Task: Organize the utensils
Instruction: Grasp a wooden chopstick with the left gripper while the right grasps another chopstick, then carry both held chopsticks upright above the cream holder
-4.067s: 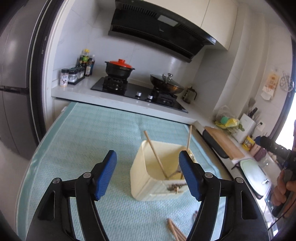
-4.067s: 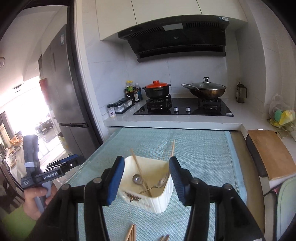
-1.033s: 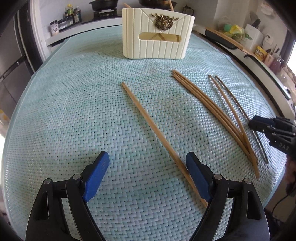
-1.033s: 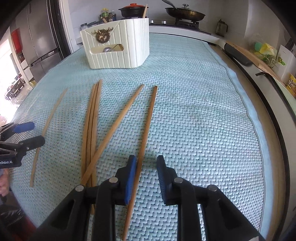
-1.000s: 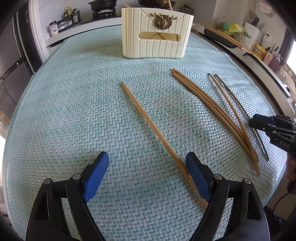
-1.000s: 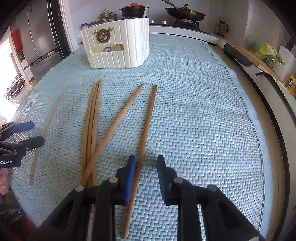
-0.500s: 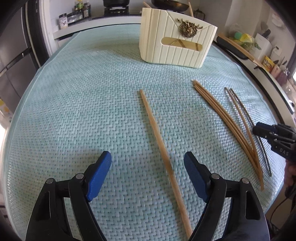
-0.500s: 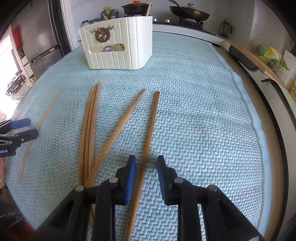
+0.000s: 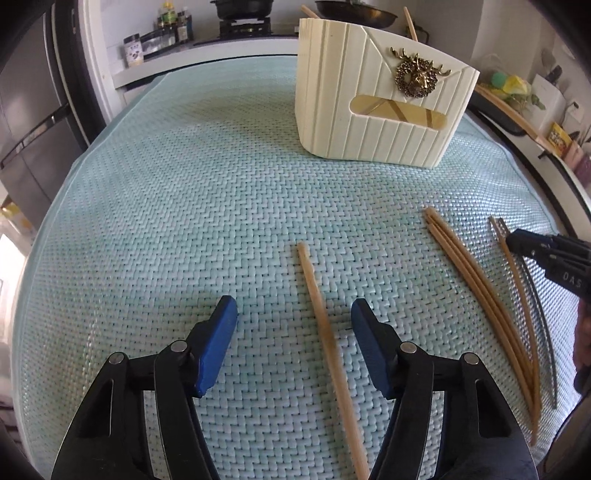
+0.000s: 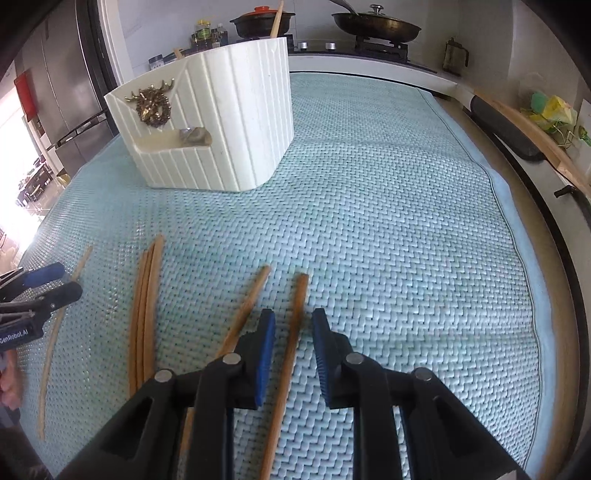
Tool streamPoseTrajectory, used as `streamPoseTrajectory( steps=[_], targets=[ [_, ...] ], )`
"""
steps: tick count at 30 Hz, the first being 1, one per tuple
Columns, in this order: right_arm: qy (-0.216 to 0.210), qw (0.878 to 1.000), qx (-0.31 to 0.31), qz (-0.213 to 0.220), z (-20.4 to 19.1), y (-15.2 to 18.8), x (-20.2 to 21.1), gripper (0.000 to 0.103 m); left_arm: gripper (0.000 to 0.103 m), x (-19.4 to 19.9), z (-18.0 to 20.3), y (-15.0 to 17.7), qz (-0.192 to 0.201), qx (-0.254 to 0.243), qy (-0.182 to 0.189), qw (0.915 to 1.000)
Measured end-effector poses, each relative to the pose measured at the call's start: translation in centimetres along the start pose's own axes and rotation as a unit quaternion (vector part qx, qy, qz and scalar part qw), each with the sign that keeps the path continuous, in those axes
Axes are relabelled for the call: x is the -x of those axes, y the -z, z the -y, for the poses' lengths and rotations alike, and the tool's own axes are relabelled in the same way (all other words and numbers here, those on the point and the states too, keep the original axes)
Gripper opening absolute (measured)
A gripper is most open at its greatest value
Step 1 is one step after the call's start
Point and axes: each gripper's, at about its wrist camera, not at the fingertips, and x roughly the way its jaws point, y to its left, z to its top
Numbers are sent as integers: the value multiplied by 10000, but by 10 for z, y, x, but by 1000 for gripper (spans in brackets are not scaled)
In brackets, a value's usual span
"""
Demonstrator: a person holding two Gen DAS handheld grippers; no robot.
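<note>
**Chopsticks lie scattered before a cream holder as two hand-held grippers close in**

A single wooden chopstick [image 9: 325, 339] lies flat on the woven pale-green mat [image 9: 184, 221], running near to far between the spread blue pads of the left hand-held gripper [image 9: 293, 321], whose jaws stand wide apart and touch nothing. To its right a bundle of three chopsticks [image 9: 476, 295] rests side by side on the mat, and farther right a crossing pair [image 9: 517, 280] lies under the tip of the right hand-held gripper [image 9: 546, 254].

Seen from the right wrist, the right hand-held gripper [image 10: 293, 325] straddles a darker chopstick [image 10: 291, 343]; its jaws are narrowed but released, with a gap visible on each side of the stick. Just left of it another chopstick [image 10: 243, 314] angles away, then the bundle of three, then the single stick beside the left hand-held gripper [image 10: 40, 284].

At the far side of the mat stands the cream ribbed utensil holder [image 10: 229, 122], a brass deer emblem [image 9: 417, 74] on its front and chopsticks already upright inside. Beyond the bench, a stove carries a red-lidded pot [image 10: 262, 20] and a wok [image 10: 375, 22].
</note>
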Motion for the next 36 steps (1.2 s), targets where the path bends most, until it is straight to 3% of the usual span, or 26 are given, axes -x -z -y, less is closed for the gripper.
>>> streamPoseTrajectory(
  steps=[1, 2, 3, 5, 6, 11, 18, 27, 36],
  targets=[
    [27, 10000, -4, 4, 0, -3, -2, 13, 61, 0, 0, 0, 30, -7, -32, 10000],
    [63, 10000, 12, 8, 0, -6, -4, 8, 47, 1, -1, -1, 81, -18, -70, 9999],
    [80, 10000, 12, 24, 0, -8, -6, 7, 39, 1, -2, -1, 109, 0, -77, 9999],
    [22, 10000, -75, 61, 3, -10, -7, 6, 12, 2, -7, -2, 124, 144, 64, 9998],
    [-23, 9999, -116, 100, 4, -11, -8, 6, 8, 2, -9, -2, 122, 212, 165, 9996],
    [-291, 9981, -419, 333, 17, -9, -1, 6, 4, 5, -17, -5, 302, 298, 427, 9982],
    [-653, 9908, -472, 1091, 13, -14, 61, 6, 4, 59, -11, -16, 1035, 161, 685, 9921],
    [-997, 9745, -335, 1982, -3, -2, 151, 6, 4, 141, -1, -20, 1888, 94, 1059, 9762],
    [-1069, 9619, -249, 2503, -15, 25, 205, 6, 4, 191, -7, -6, 2429, 217, 1296, 9611]
  ],
)
